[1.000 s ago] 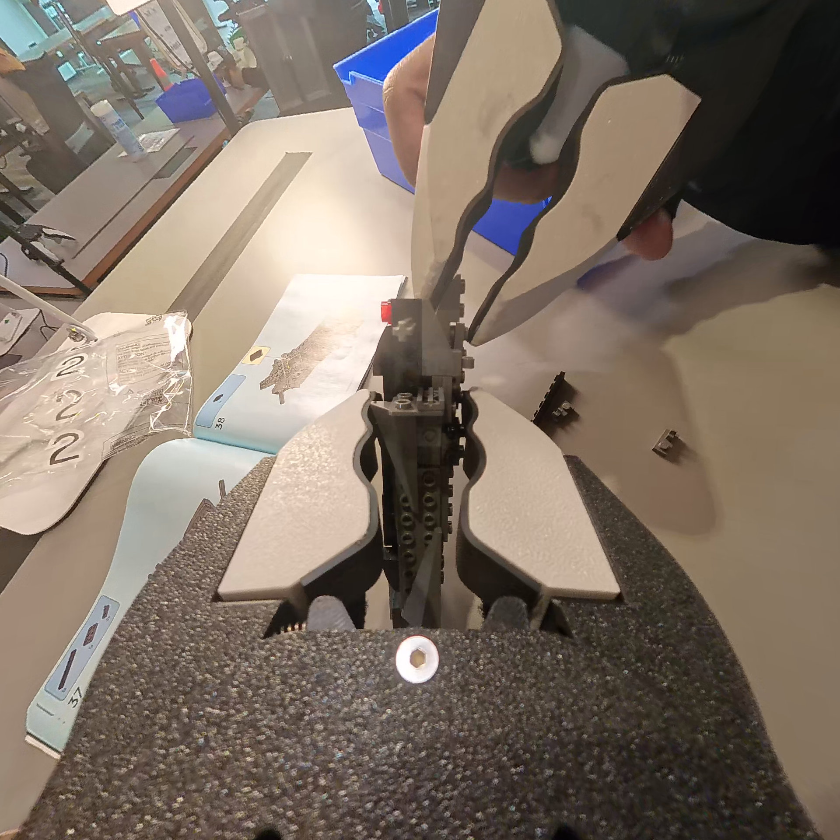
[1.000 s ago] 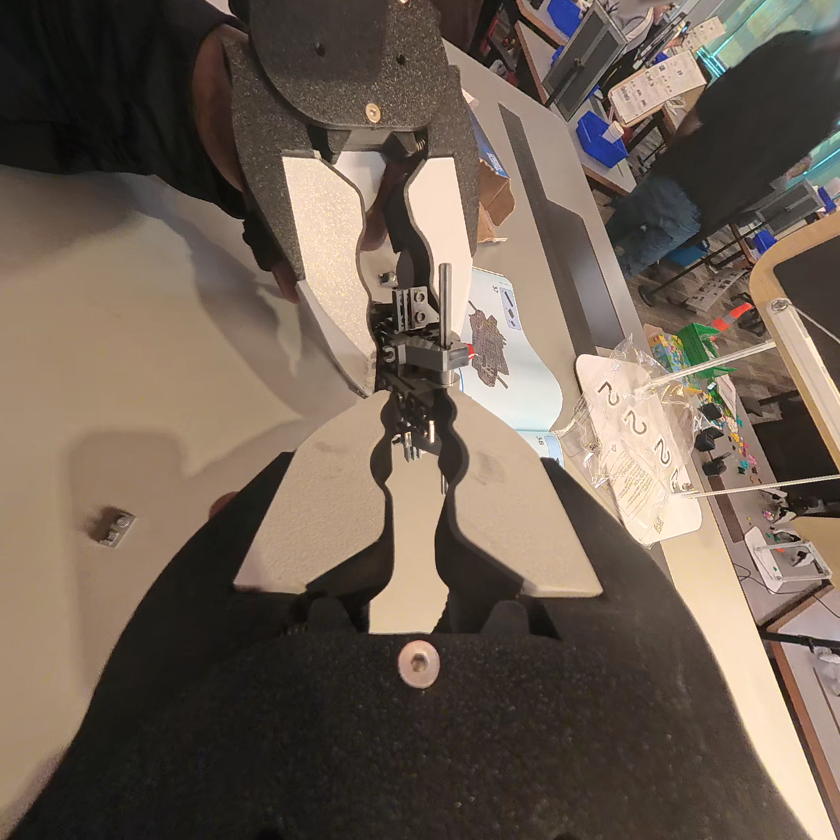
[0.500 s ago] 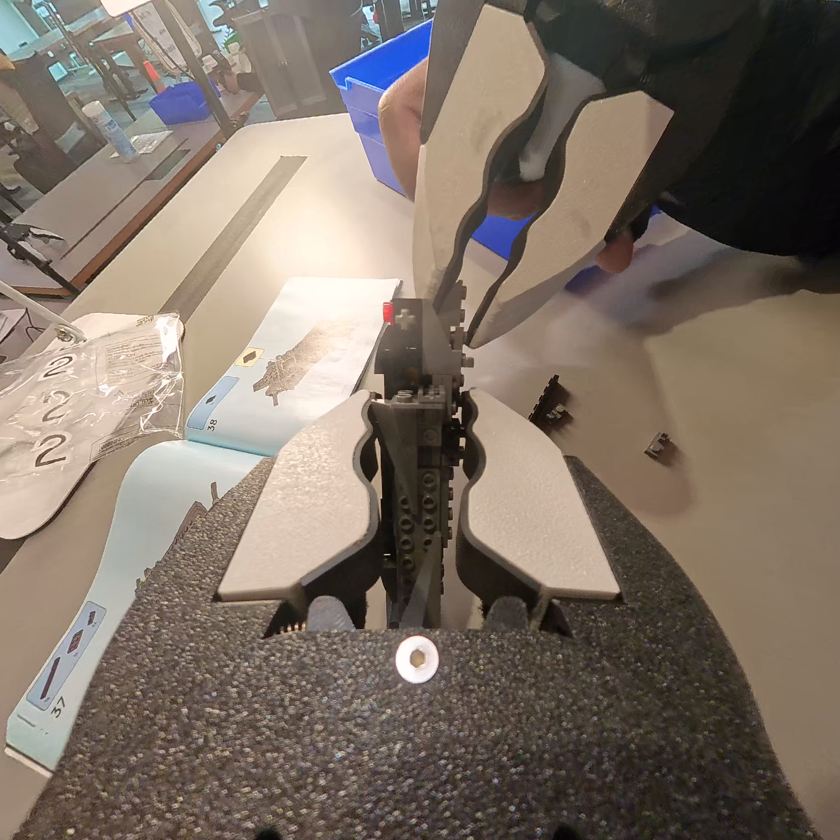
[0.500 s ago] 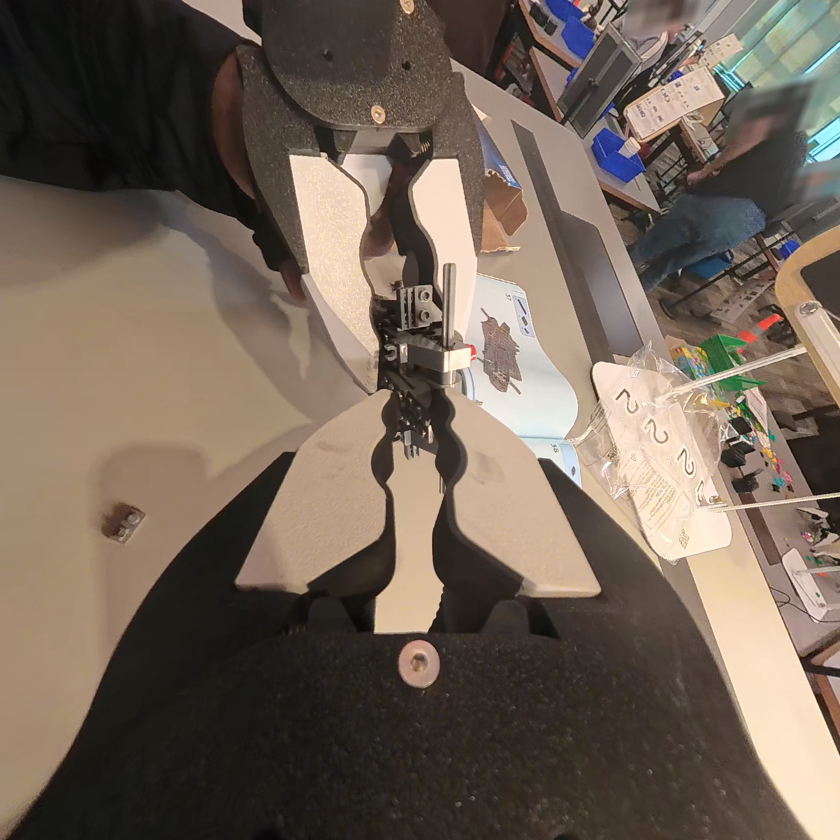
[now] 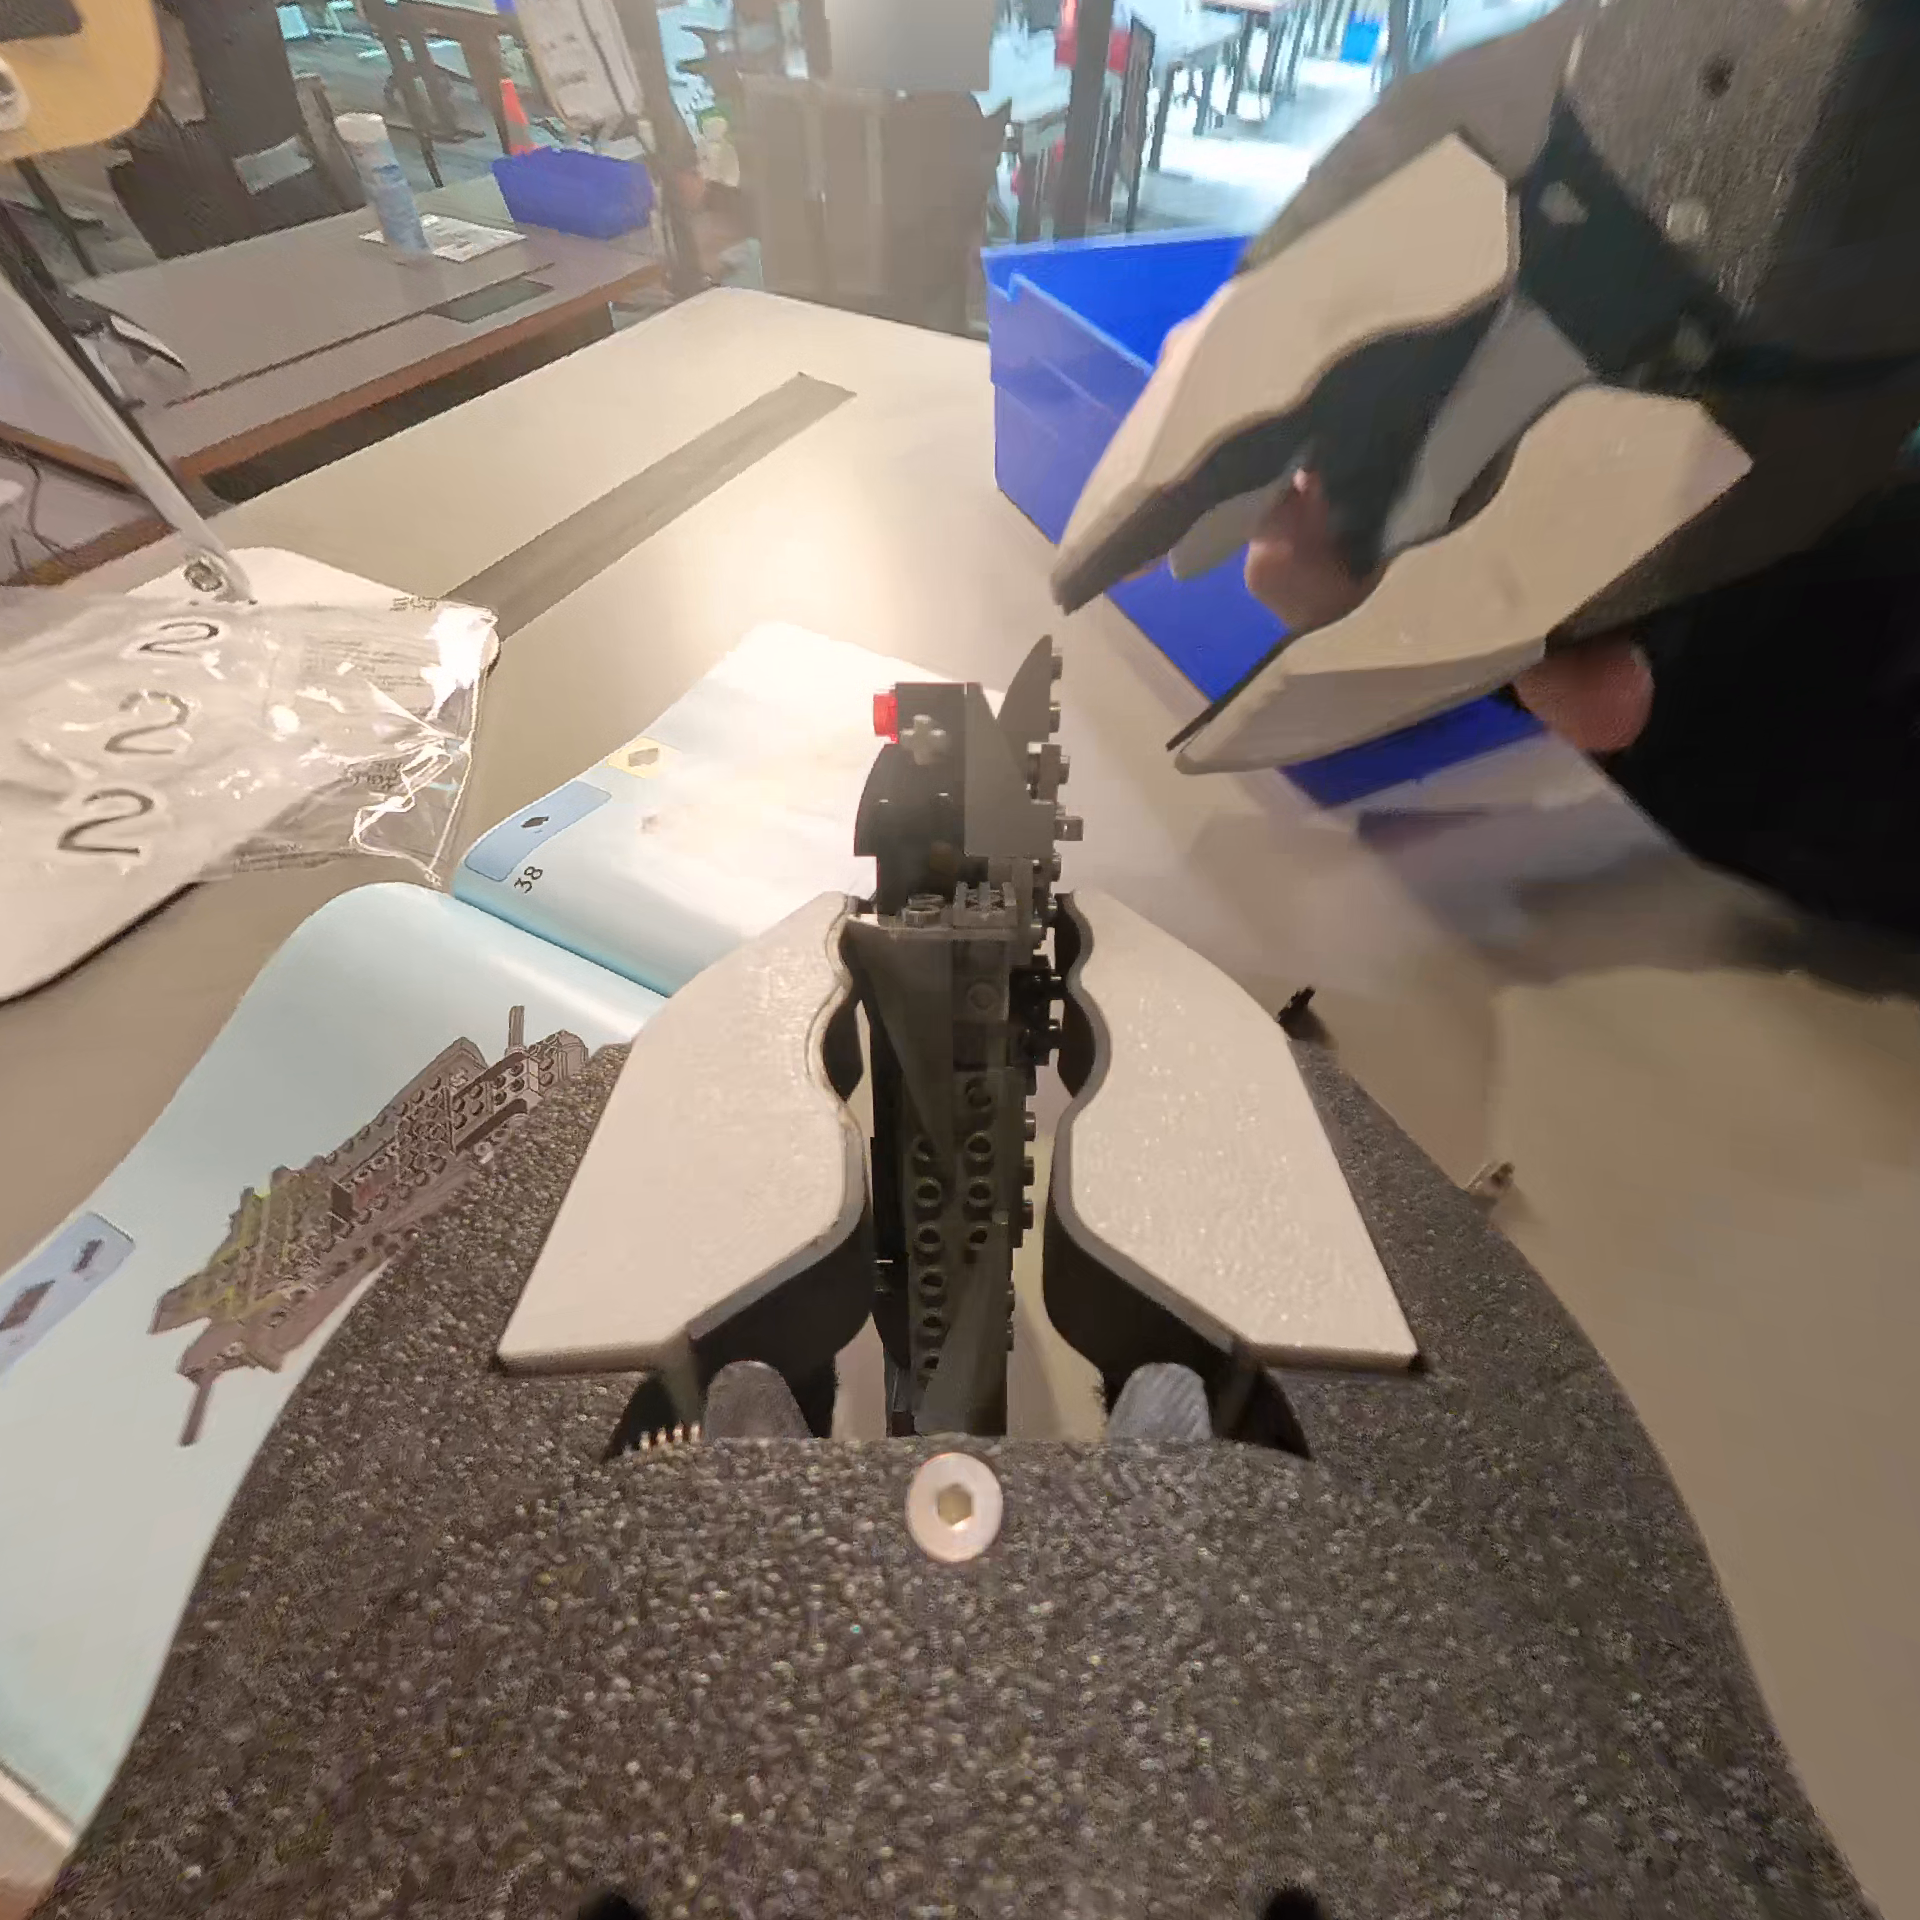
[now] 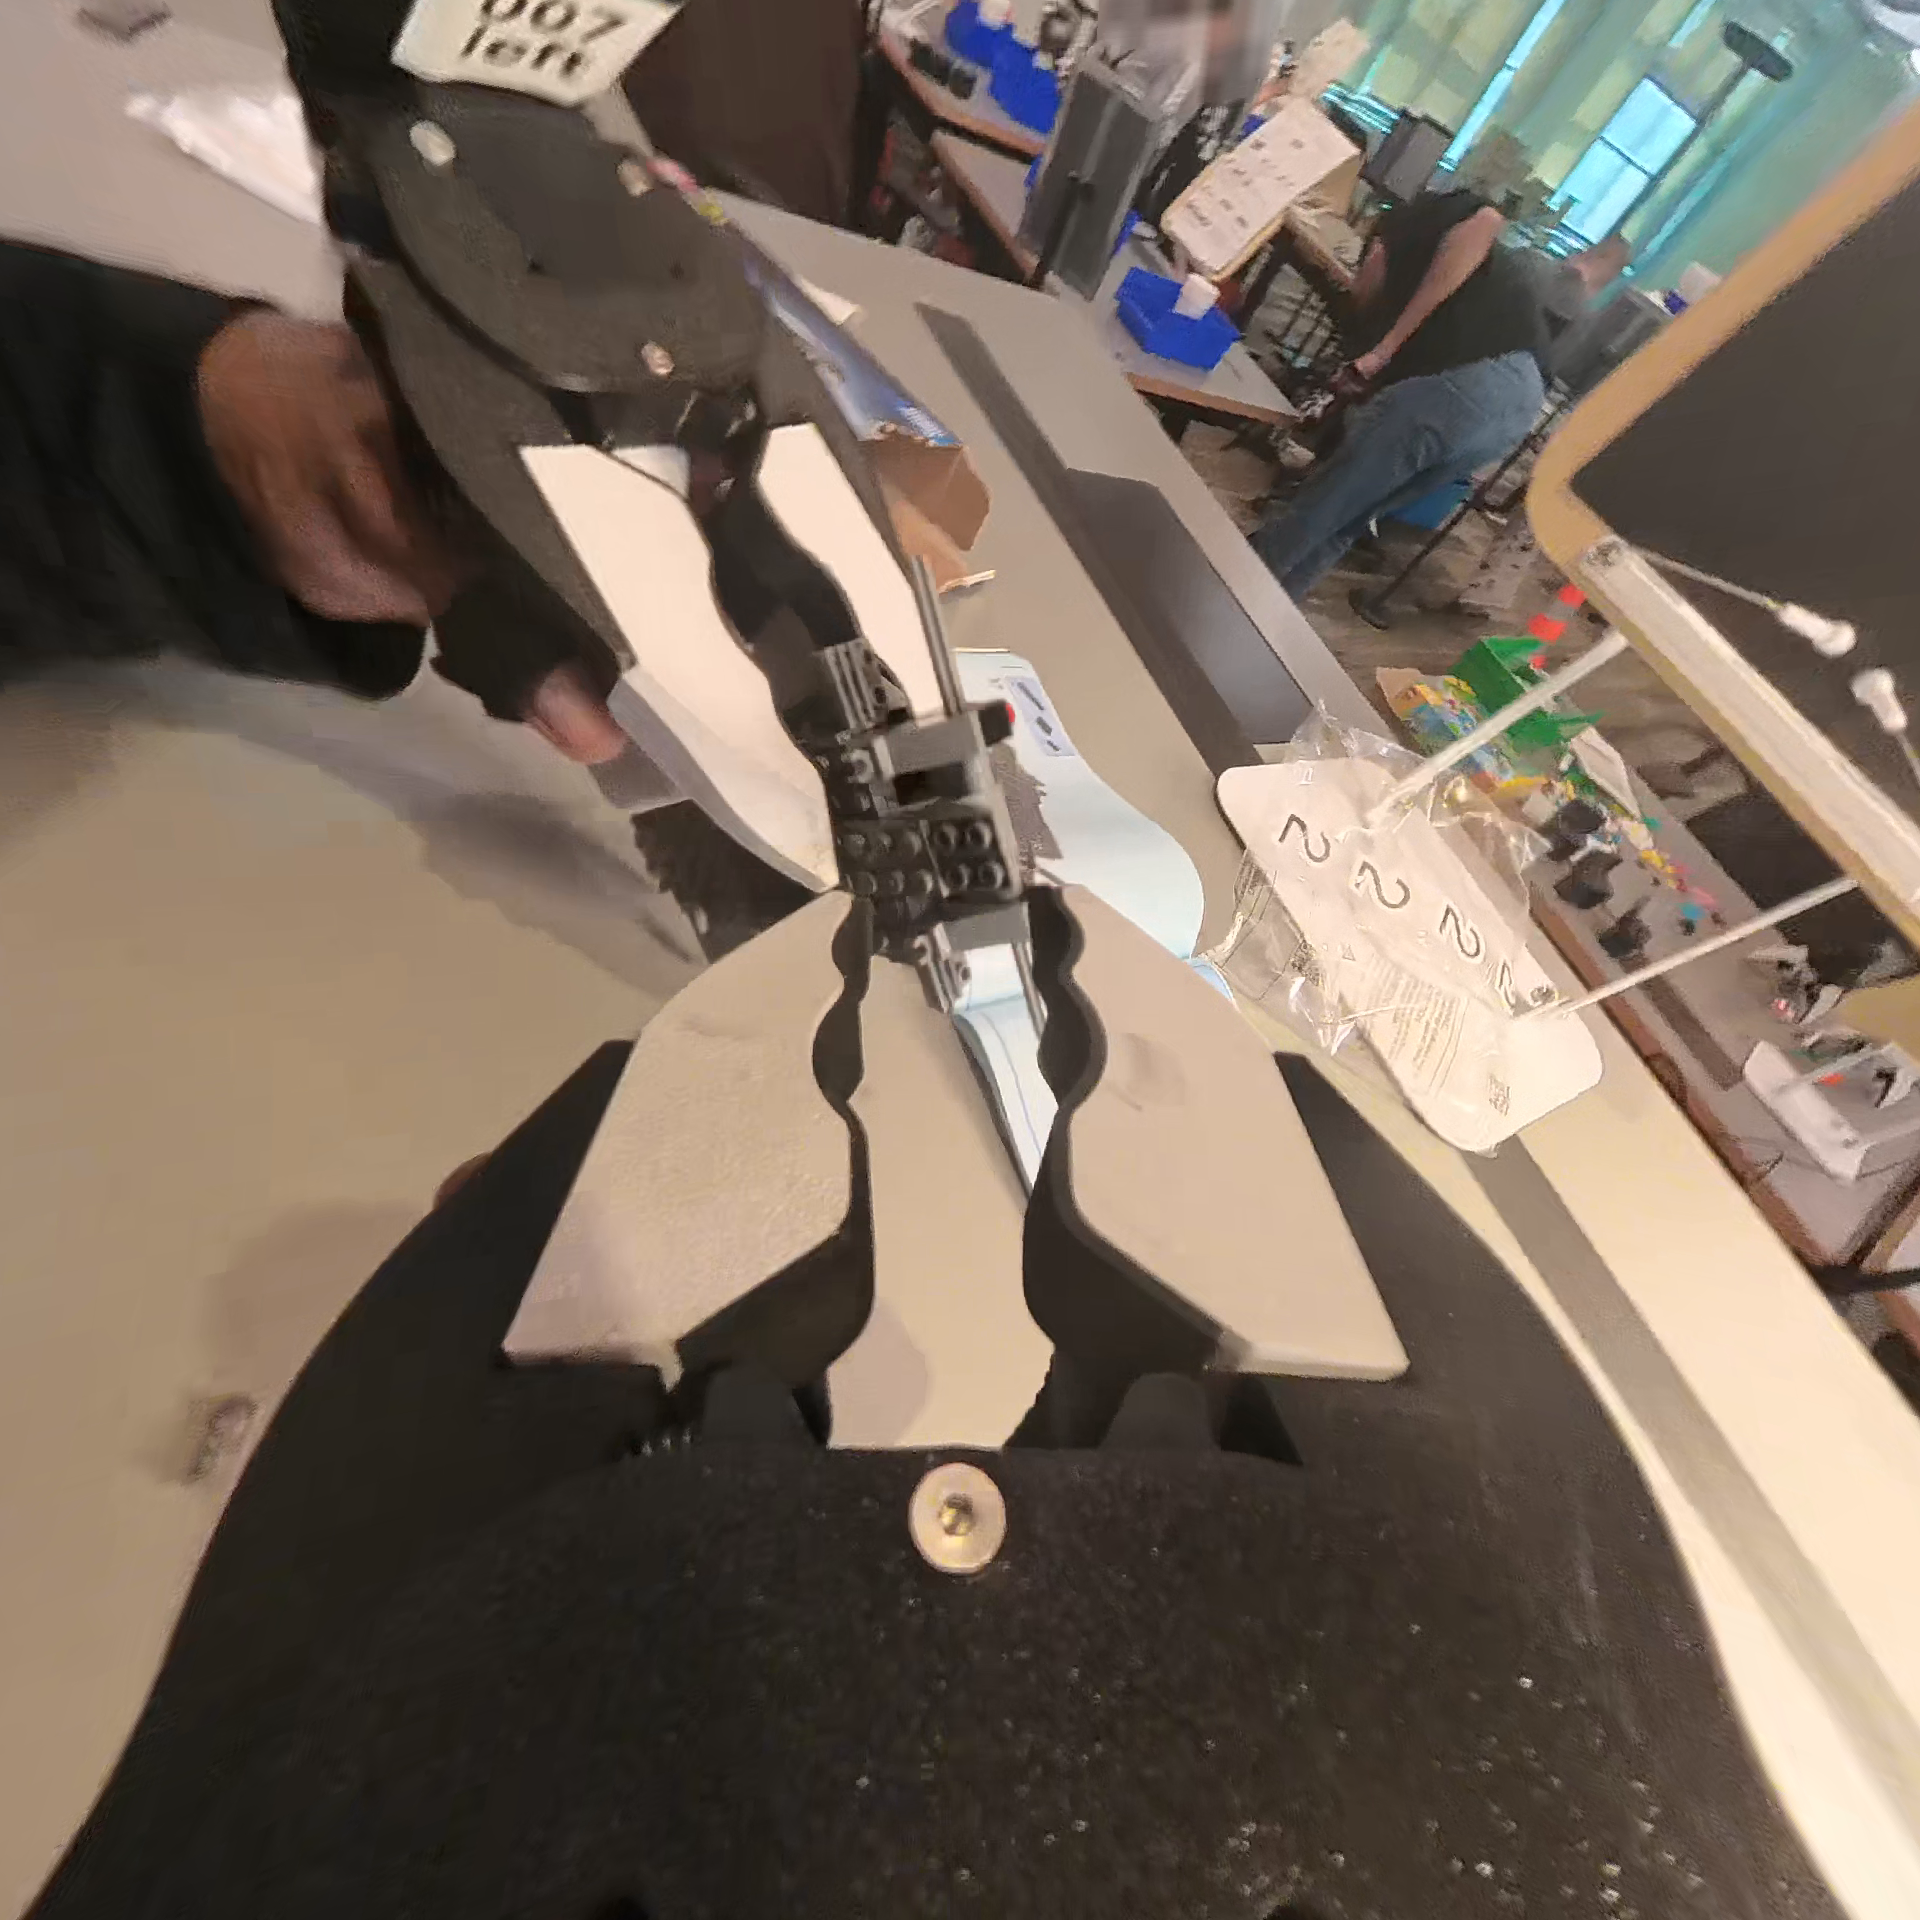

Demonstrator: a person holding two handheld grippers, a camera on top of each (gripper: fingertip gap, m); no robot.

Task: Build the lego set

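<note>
Table ran out of frame on all sides. Blue bin was half hidden behind the right gripper — blurred, fingers spread, nothing between them, apart from the model. Open instruction booklet was partly covered by the left gripper, pressed on the dark grey brick model; its lower length sat hidden between the fingers. A red stud showed near the top — small loose parts on the table were hard to make out.
</note>
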